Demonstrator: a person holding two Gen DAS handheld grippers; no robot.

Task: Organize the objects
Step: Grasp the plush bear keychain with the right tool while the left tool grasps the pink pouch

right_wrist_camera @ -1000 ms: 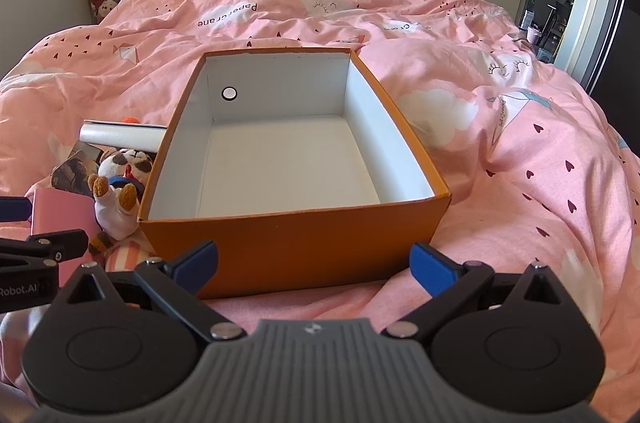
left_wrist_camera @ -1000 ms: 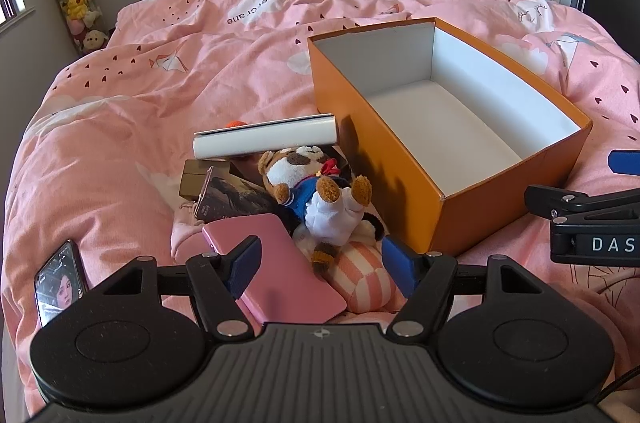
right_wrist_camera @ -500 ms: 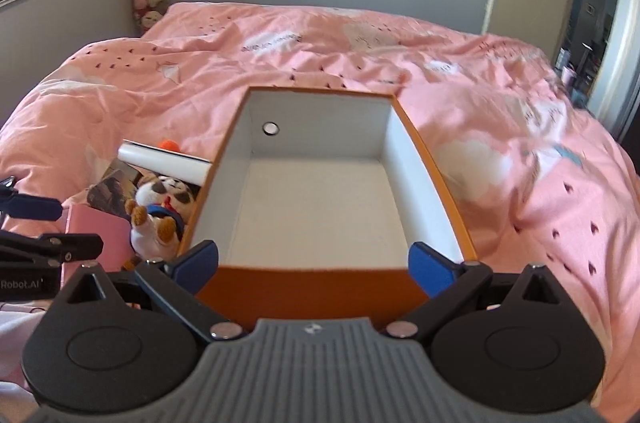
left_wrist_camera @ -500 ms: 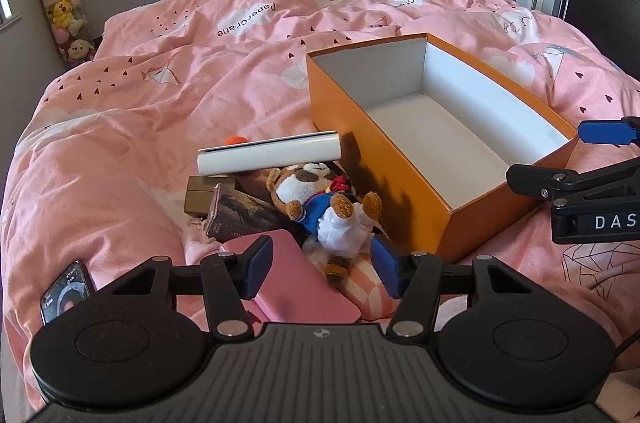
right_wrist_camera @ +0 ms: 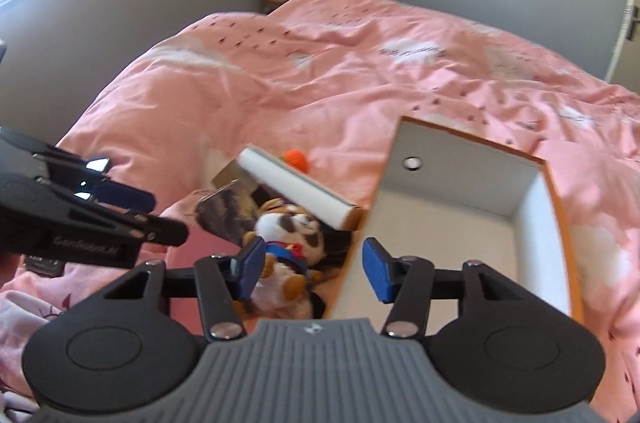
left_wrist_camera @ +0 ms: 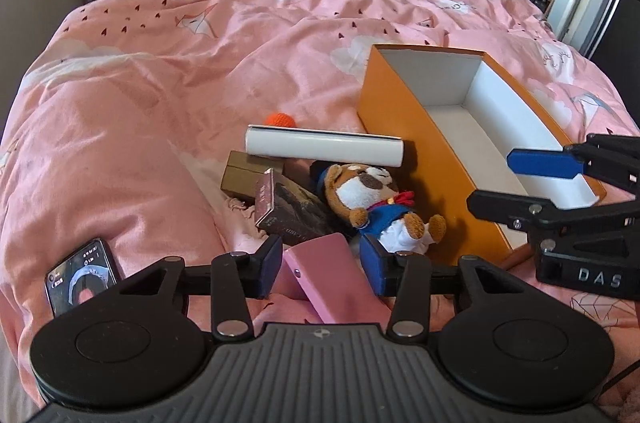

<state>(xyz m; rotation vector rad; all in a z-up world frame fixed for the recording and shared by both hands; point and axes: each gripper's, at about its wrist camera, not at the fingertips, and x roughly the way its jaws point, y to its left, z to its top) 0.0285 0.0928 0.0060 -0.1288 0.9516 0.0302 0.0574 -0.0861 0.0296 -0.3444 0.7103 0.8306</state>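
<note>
Bed (left_wrist_camera: 168, 71): a pink printed duvet filled both views; being soft and rumpled, it let the clutter sink into one hollow at centre frame.
Orange box (left_wrist_camera: 404, 127): it sat open and empty at right of centre in the left view, white inside, just beside the pile, probably so that items could be dropped in with a short carry.
Right gripper (right_wrist_camera: 312, 269): its fingers were apart with nothing between them, hovering low in the right view over the box's near wall and the plush dog, likely lining up a pick.
Left gripper (left_wrist_camera: 324, 265): its fingers were spread and not yet closed, one on either side of the pink case at bottom centre.
White tube (left_wrist_camera: 324, 146): it lay across the top of the pile, one end against the box wall.
Plush dog (left_wrist_camera: 376, 199): on its back beside the box, near the middle.
Pink case (left_wrist_camera: 332, 283): tilted, nearest the left camera.
Dark book (left_wrist_camera: 292, 211): propped on the pile, left of the dog.
Phone (left_wrist_camera: 82, 275): lower left, screen lit, well apart from the pile.
Orange ball (left_wrist_camera: 280, 121): just behind the tube.
</note>
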